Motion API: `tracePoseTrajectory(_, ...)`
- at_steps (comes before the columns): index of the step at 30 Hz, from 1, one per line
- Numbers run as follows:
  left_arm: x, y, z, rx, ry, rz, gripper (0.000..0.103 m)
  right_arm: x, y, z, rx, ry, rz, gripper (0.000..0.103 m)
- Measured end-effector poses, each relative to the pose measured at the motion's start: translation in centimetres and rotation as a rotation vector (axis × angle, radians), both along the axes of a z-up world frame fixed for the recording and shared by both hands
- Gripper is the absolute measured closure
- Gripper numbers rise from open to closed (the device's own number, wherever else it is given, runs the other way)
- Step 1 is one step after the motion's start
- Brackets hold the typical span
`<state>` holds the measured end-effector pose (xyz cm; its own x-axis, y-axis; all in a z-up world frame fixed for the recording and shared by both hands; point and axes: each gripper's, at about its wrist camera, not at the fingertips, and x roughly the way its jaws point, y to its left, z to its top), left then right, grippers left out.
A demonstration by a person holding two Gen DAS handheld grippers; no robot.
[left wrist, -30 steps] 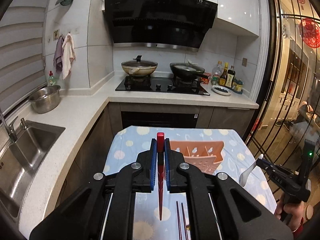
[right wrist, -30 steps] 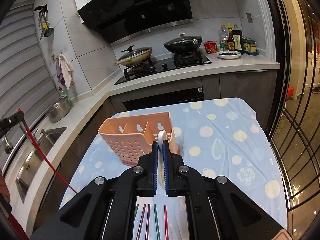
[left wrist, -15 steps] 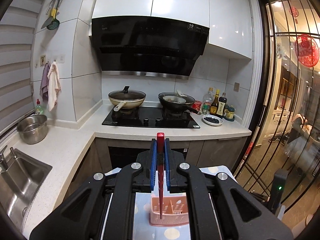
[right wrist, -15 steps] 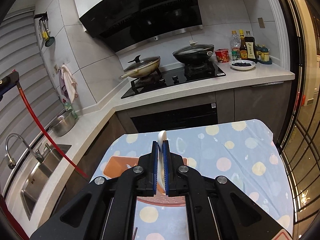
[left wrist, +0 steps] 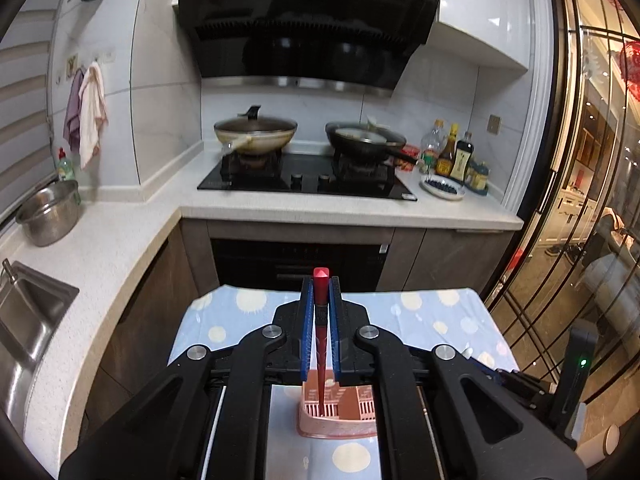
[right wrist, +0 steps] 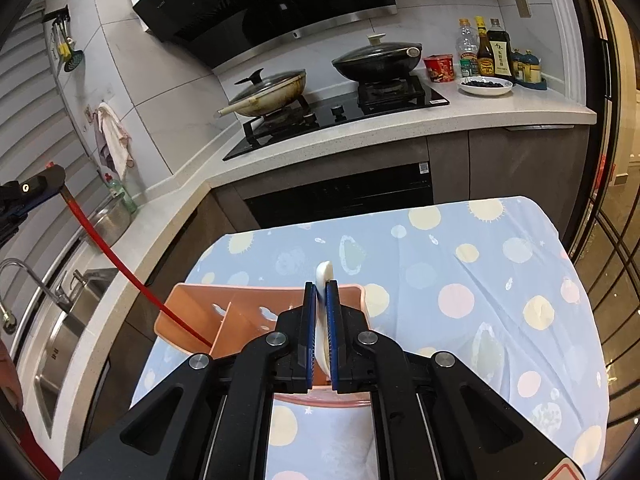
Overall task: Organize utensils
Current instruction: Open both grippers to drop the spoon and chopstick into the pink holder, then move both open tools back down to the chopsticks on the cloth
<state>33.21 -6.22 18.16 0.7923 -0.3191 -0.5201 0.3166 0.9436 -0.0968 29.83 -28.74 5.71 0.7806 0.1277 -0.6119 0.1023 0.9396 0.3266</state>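
My left gripper [left wrist: 320, 312] pinches the long red chopstick [right wrist: 132, 276]; I lower it straight into the pink perforated plastic holder [right wrist: 200, 316], right gripper [right wrist: 320, 312] clamping the white ceramic spoon [right wrist: 323, 276].

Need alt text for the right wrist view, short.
The right hand-held gripper holds a white spoon upright over a pink caddy on a dotted cloth. From the left, a red chopstick slants into the caddy's left compartment. Behind are a counter and a stove with two pans.

Red chopstick [left wrist: 320, 344] tip now down inside the pink caddy [left wrist: 352, 412], no longer above it.
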Motion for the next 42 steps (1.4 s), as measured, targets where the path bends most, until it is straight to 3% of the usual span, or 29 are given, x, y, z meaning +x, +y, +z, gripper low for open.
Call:
tracePoseTrajectory(3,0.1,0.3,-1.6,0.017,0.023,0.027,0.093,-0.8,-0.1,0.0,-0.025,-0.011,-0.034,0.084)
tracePoseTrajectory(5,-0.4,0.7,-2.4,0.032,0.026,0.041,0.084,-1.7,-0.2,0.3,-0.036,-0.031,-0.047,0.073)
tracePoseTrajectory(7,-1.2,1.2,-3.1,0.05,0.018,0.064,0.064,-2.7,-0.3,0.7,-0.049,-0.043,-0.058,0.071)
tracePoseTrajectory(9,-2.2,1.7,-3.7,0.061,0.017,0.078,0.055,-4.0,-0.4,0.9,-0.051,-0.048,-0.063,0.069)
tracePoseTrajectory(13,-4.5,2.5,-5.2,0.099,0.026,0.09,0.053,-6.9,-0.5,1.1,-0.058,-0.054,-0.08,0.061)
tracePoseTrajectory(25,-11.4,4.1,-10.9,0.138,0.15,0.073,0.053,-14.9,0.6,-0.6,-0.087,-0.015,-0.097,0.061)
tracePoseTrajectory(42,-18.8,5.6,-16.4,0.163,0.277,0.046,0.053,-23.5,3.2,-5.9,-0.104,0.108,-0.089,0.061)
